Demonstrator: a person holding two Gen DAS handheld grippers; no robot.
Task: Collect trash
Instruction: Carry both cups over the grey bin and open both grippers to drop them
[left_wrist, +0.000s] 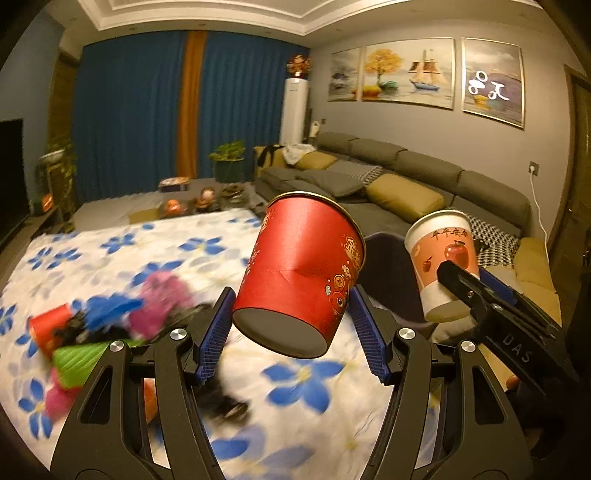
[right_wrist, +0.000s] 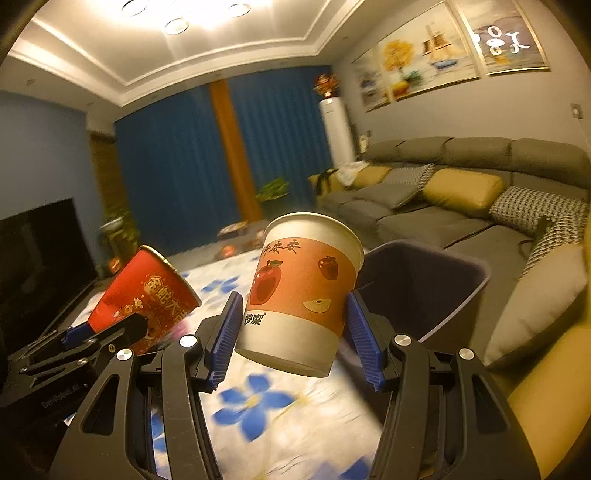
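My left claw grips a dented red paper cup, my right claw an apple-print paper cup, and the dark bin sits just beyond, nearer my right.

The red cup is matt paper, creased and dented on its side, with shiny gold print. The white cup is smooth paper too. Both grippers look like black matt plastic with ribbed blue pads and bright metal screws. The floral cloth looks soft; the dark bin looks like smooth plastic.
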